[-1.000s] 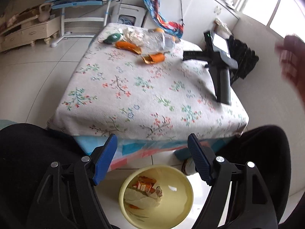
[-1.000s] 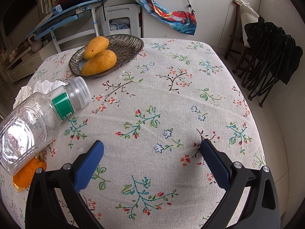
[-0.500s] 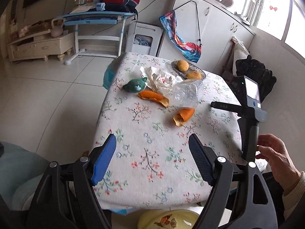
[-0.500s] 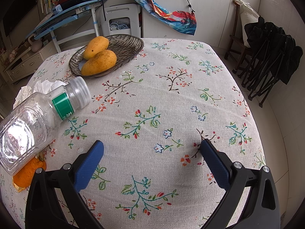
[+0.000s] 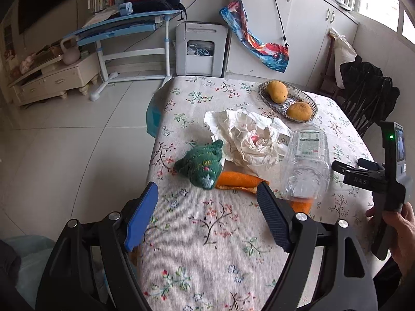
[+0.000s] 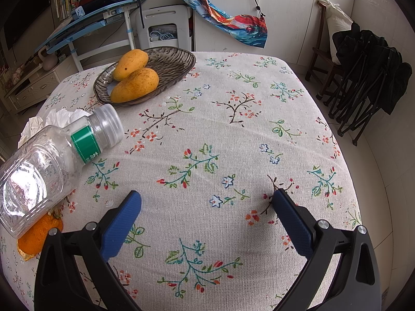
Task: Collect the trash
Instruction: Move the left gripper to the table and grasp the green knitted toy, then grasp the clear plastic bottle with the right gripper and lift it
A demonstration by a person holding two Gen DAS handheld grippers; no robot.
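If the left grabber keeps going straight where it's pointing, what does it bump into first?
Probably the tablecloth just short of the orange peel. The open left gripper points down at the bare cloth before it; depth is hard to judge.

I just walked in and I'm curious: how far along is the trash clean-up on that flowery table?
Nothing looks cleared from the table in these views. Both tools, left and right, are open and empty, so nothing is in hand. Left to collect: the crumpled paper, the orange peel, a second peel under the empty plastic bottle, and the bottle itself. The green knitted thing may not be trash.
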